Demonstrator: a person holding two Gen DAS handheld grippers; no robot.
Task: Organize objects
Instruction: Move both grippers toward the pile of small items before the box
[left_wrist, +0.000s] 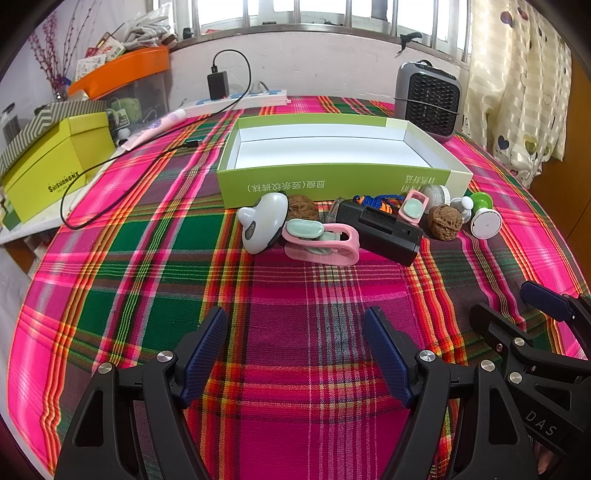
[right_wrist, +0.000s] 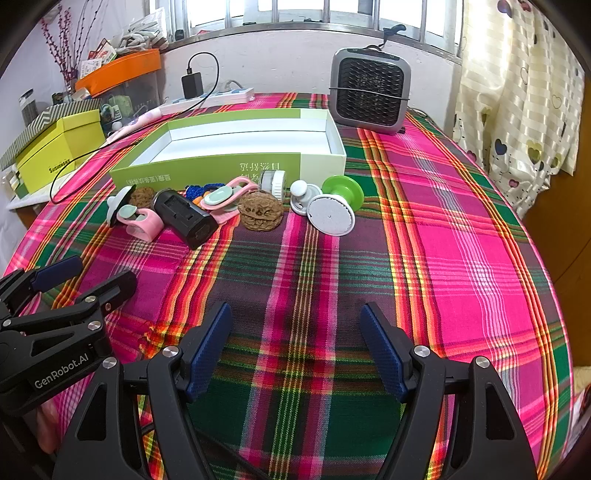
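Blue-orange cord (left_wrist: 373, 201) mostly hidden behind black rectangular device (left_wrist: 380, 230). Green-white open cardboard box (left_wrist: 332, 184) holds nothing; clutter sits just in front. Left gripper (left_wrist: 295, 354) and right gripper (right_wrist: 295, 350) both spread, nothing held.

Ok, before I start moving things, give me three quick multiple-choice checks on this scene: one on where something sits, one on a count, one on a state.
1. Where do the small items lie relative to the green box?
A. inside it
B. on the cloth in front of its near wall
C. behind it, by the heater

2. How many walnuts are on the cloth?
A. one
B. two
C. four

3. What state is the left gripper in?
A. open, holding nothing
B. shut on a clip
C. shut on a walnut

Answers: 1 B, the box's white floor shows bare while the black device and pink clip lie before it. 2 B, one walnut right, another walnut left. 3 A, only plaid tablecloth shows between its fingers.
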